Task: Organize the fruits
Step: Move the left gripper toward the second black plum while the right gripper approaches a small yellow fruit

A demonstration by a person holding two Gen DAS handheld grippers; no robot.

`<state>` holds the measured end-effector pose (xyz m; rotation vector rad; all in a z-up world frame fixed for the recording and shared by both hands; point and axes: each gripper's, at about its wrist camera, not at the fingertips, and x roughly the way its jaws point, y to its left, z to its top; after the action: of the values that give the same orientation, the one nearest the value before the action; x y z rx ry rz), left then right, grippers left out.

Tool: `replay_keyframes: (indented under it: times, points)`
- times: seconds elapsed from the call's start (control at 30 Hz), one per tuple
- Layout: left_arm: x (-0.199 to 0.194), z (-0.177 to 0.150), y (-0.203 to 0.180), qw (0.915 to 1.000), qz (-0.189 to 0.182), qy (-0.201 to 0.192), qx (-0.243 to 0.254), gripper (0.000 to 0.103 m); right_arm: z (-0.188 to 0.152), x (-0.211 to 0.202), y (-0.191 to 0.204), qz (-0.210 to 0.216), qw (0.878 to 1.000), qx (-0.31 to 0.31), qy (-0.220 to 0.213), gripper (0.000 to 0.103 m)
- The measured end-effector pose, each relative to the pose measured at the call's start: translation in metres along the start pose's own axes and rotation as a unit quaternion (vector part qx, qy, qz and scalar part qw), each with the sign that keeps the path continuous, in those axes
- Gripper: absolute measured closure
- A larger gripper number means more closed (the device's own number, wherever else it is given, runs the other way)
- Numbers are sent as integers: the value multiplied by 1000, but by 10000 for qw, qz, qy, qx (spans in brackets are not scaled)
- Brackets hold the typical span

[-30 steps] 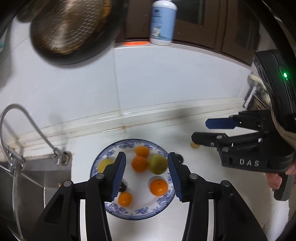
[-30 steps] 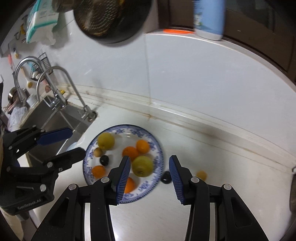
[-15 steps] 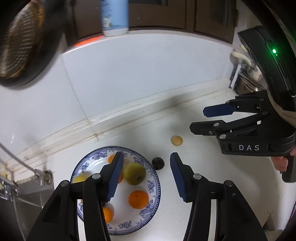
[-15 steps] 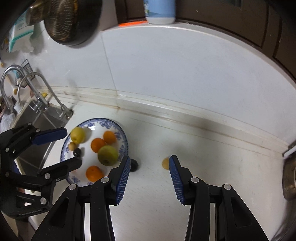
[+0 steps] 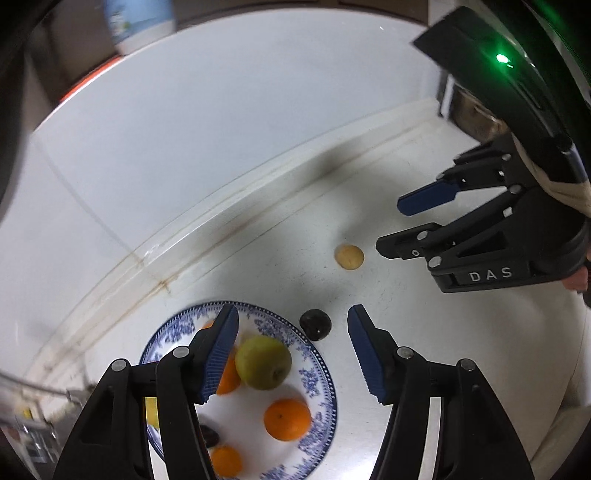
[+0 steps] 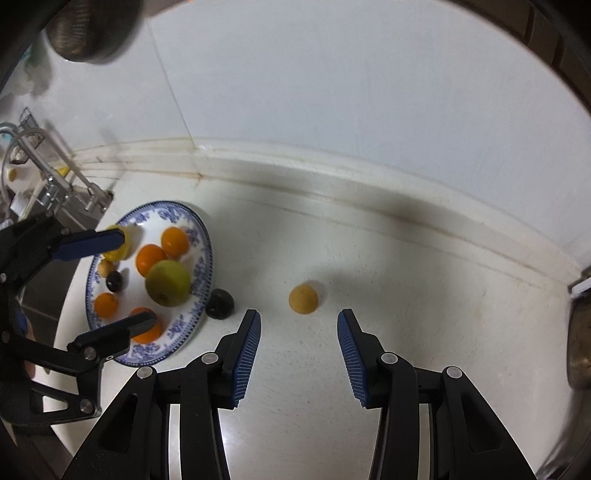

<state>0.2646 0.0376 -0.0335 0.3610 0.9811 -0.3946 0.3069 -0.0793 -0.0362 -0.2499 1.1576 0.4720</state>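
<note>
A blue-patterned plate on the white counter holds a green apple, several oranges, a yellow fruit and a dark plum. A dark fruit lies on the counter beside the plate's rim. A small tan fruit lies further right. My left gripper is open above the plate's right edge; it also shows in the right wrist view. My right gripper is open, just short of the tan fruit; it also shows in the left wrist view.
A sink with faucets lies left of the plate. The white tiled wall runs behind the counter. A bottle stands on a ledge above. A metal pot sits at the far right edge.
Both grippers have swung right and drawn closer to the counter. The right gripper now faces the tan fruit; the left gripper has shifted from the plate's middle toward its right edge.
</note>
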Motion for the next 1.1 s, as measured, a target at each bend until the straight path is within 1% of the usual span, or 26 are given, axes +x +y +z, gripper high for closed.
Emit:
replay_keyframes:
  times: [0.07, 0.2, 0.37, 0.43, 0.47, 0.57, 0.83, 0.93, 1.0, 1.07, 1.1]
  points:
    - [6, 3, -2, 9998, 26, 20, 173, 43, 1, 9, -3, 31, 9999, 31, 101, 59]
    - [19, 4, -8, 9989, -77, 121, 443, 43, 1, 24, -6, 181, 9996, 64, 221, 59]
    - [36, -2, -25, 9951, -131, 305, 927, 44, -2, 34, -6, 239, 9995, 42, 192, 59]
    - [44, -4, -30, 9935, -173, 409, 1052, 46, -3, 38, -7, 228, 9996, 4, 159, 59]
    - [46, -4, -30, 9930, -196, 448, 1076, 48, -5, 40, -7, 225, 9996, -20, 149, 59]
    - [59, -4, -30, 9909, -245, 621, 1168, 49, -8, 48, -8, 245, 9996, -54, 156, 59]
    - [72, 4, -32, 9864, -379, 832, 1363, 57, -6, 65, -16, 438, 9989, 137, 122, 59]
    - [73, -1, -34, 9849, -404, 893, 1428, 60, -4, 70, -15, 394, 9991, 102, 130, 59]
    - [76, -1, -35, 9840, -440, 941, 1445, 64, -3, 74, -16, 391, 9991, 78, 161, 59]
    - [77, -1, -33, 9837, -485, 988, 1425, 66, -2, 79, -16, 431, 9988, 90, 196, 61]
    - [77, -1, -34, 9838, -475, 986, 1419, 66, -2, 82, -17, 460, 9987, 97, 220, 64]
